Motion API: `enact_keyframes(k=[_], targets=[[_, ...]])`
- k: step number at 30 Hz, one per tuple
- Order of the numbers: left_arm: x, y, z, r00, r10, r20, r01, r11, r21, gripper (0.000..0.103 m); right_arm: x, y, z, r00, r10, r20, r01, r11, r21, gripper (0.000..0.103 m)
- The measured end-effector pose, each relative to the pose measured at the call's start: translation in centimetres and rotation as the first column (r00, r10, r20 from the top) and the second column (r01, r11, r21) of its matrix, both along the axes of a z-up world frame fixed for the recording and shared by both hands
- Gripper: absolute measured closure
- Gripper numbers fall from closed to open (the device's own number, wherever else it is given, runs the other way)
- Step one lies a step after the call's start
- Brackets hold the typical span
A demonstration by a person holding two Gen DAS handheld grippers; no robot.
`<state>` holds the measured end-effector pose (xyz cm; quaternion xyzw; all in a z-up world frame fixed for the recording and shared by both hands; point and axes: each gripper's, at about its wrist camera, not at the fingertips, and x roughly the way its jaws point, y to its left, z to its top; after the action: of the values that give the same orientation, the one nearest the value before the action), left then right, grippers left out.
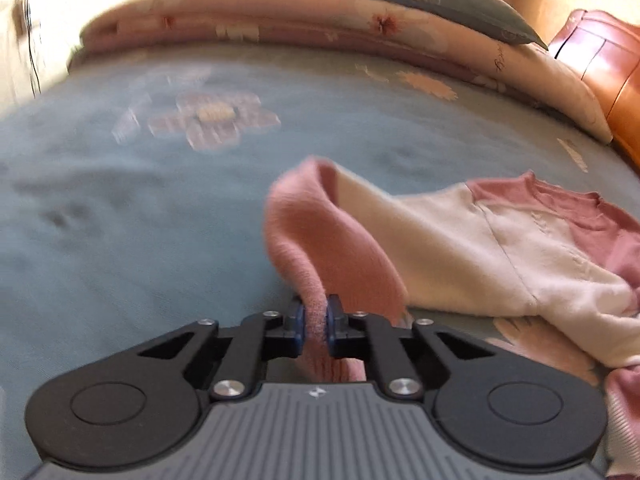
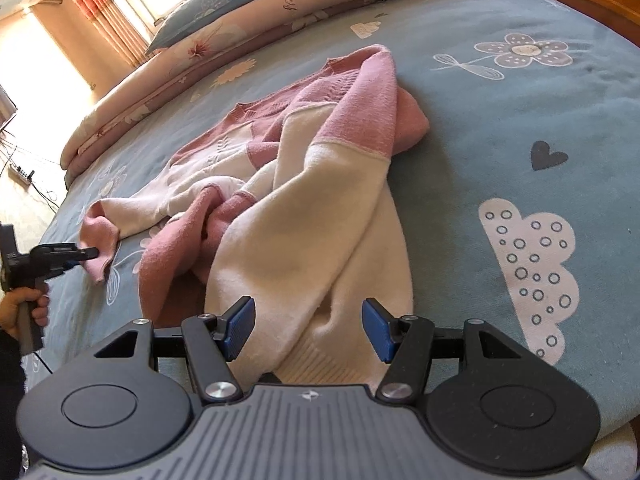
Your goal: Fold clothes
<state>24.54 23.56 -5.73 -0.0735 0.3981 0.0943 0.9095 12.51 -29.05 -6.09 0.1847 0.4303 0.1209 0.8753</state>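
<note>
**Left gripper pinches a pink sleeve cuff; right gripper waits open over the hem**

A pink and cream sweater point(image 2: 288, 184) lies crumpled on a bed covered with a blue-grey bedspread point(image 2: 520, 128) printed with flowers, a cloud and a heart. The left gripper point(image 1: 316, 320) has its fingers point(image 1: 298, 322) clamped together on the pink cuff point(image 1: 316, 264) of one sleeve, the knit squeezed between the blue pads. In the right wrist view that same gripper reaches in from the left edge, held by a hand point(image 2: 24, 308), with the cuff drawn out to the side away from the sweater's body.

The right gripper point(image 2: 308, 326) hovers over the cream ribbed hem nearest the camera, its fingers point(image 2: 240, 328) standing well apart with the fabric lying between them, not pinched.

Beyond the sweater, a folded floral quilt point(image 2: 168, 80) runs along the far side of the bed, with a blue-grey pillow point(image 2: 224, 4) resting on it. A wooden headboard point(image 1: 604, 76) shows at the right of the left wrist view.
</note>
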Motion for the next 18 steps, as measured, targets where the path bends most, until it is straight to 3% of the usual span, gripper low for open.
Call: enact_keyframes(k=[5,9,13,15,18], targets=[[-0.1,3.5,3.1,0.998,0.062,0.008,-0.063,0.993,0.098,0.096,0.3,0.4,0.4,1.000,0.001,0.023,-0.001,1.000,-0.013,0.039],[0.0,7.0,4.1,0.990,0.139,-0.010,-0.137,0.984,0.117,0.096,0.4,0.6,0.5,1.000,0.002,0.025,-0.002,1.000,-0.022,0.039],[0.4,9.0,4.0,0.987,0.154,-0.038,-0.150,0.986,0.078,0.094,0.7,0.6,0.5,1.000,-0.002,0.023,0.003,0.999,-0.032,0.039],[0.9,9.2,3.6,0.985,0.169,-0.044,-0.165,0.982,0.087,0.084,0.9,0.7,0.4,1.000,-0.004,0.021,0.005,0.999,-0.038,0.039],[1.6,9.6,3.1,0.978,0.206,-0.044,-0.200,0.974,0.109,0.077,0.9,0.8,0.4,1.000,-0.003,0.020,0.004,0.999,-0.046,0.039]])
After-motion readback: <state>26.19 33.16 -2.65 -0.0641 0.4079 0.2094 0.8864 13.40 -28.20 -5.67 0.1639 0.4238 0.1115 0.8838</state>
